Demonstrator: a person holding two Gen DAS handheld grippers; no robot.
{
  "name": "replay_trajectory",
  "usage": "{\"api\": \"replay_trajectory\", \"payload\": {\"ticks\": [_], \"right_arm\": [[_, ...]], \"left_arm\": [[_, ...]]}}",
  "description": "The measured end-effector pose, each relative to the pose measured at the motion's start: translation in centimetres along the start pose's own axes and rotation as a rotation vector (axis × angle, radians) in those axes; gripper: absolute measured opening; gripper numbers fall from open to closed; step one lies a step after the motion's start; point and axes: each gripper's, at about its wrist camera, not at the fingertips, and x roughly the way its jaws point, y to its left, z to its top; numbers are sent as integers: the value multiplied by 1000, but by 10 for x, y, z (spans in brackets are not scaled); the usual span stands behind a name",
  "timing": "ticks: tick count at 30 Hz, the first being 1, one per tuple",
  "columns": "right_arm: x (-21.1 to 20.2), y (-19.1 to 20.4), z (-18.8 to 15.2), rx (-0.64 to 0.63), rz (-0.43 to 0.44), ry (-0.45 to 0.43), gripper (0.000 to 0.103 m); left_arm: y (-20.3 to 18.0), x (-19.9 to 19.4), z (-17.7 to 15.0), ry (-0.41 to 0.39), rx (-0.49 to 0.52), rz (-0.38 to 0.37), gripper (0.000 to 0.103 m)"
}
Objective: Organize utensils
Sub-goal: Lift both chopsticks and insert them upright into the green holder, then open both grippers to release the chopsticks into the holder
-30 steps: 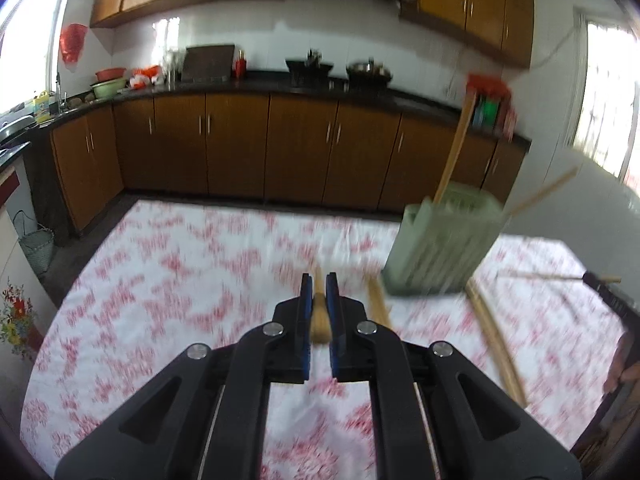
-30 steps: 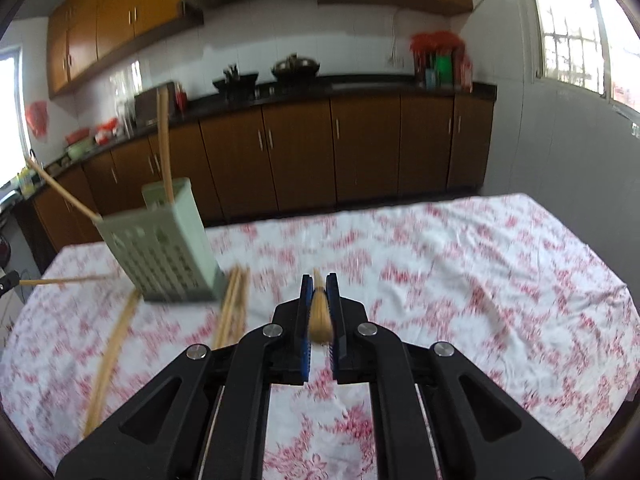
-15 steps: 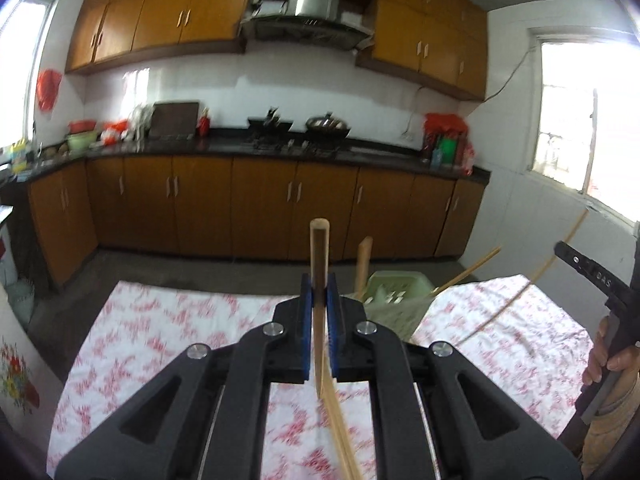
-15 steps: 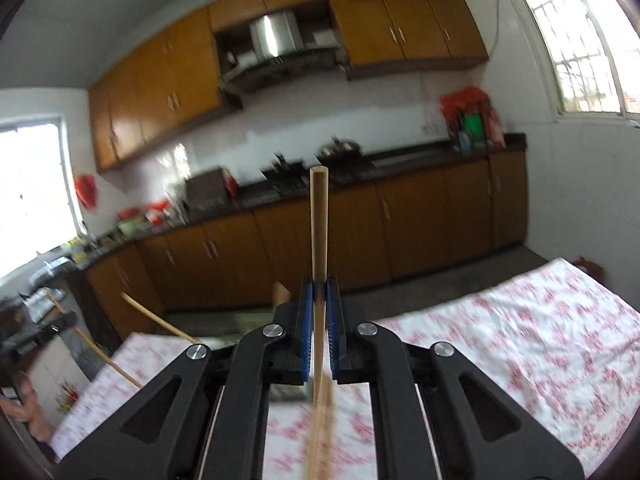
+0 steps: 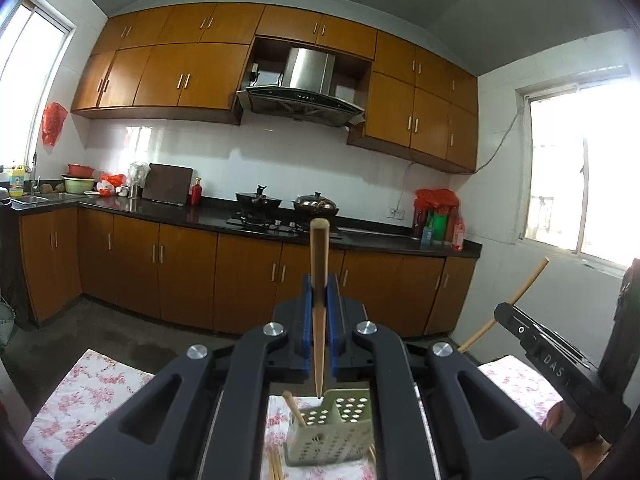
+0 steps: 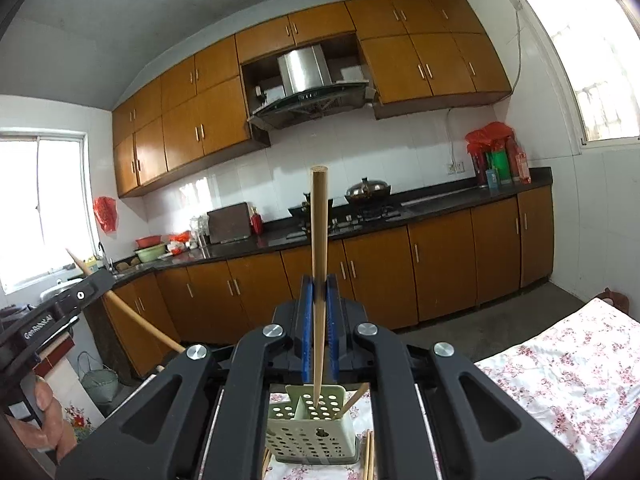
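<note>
Bamboo chopsticks stand upright in both views: the left hand-held gripper (image 5: 319, 304) clamps one chopstick (image 5: 319, 280) between its blue pads, the pointed tip hanging just above the pale green perforated utensil holder (image 5: 332, 432), while the right hand-held gripper (image 6: 319, 304) pinches a second chopstick (image 6: 319, 248) the same way, its tip over the open top of the same holder (image 6: 312, 436). The holder sits on a table covered by a white cloth with pink flowers (image 6: 560, 372). Another chopstick (image 5: 294, 408) already leans inside the holder in the left view, and several more (image 6: 368, 456) lie on the cloth beside its base in the right view. Each camera catches the other hand-held gripper at the frame's edge with its chopstick angled outward. Behind, brown kitchen cabinets (image 5: 180, 264), a steel range hood (image 5: 308, 76) and two pans on the stove (image 5: 288, 202) line the wall.
</note>
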Motion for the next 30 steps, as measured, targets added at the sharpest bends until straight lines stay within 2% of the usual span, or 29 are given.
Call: {"api": "replay_trajectory", "payload": {"ticks": [6, 10, 12, 13, 15, 19, 22, 24, 27, 29, 30], "right_arm": [[22, 1, -21, -11, -10, 85, 8], [28, 1, -29, -10, -6, 133, 8], [27, 0, -29, -6, 0, 146, 12], [25, 0, -28, -7, -1, 146, 16], [20, 2, -23, -8, -8, 129, 37], [2, -5, -11, -8, -26, 87, 38], [-15, -21, -9, 15, -74, 75, 38], [-26, -39, -17, 34, -128, 97, 38], [-23, -69, -47, 69, -203, 219, 38], [-12, -87, -77, 112, -211, 345, 38], [-3, -95, -98, 134, -208, 436, 36]], "left_arm": [[0, 38, -35, 84, -12, 13, 8], [11, 47, -47, 125, -39, 5, 8], [13, 46, -48, 127, -41, 0, 11], [14, 45, -48, 125, -40, -4, 13], [15, 38, -45, 110, -43, -8, 20], [26, 17, -37, 71, -57, -4, 28], [39, -6, -35, 52, -70, 18, 31], [51, -21, -40, 56, -75, 47, 34], [74, -34, -61, 108, -70, 116, 40], [90, -30, -86, 209, -82, 135, 40], [98, -25, -100, 269, -97, 134, 40]]}}
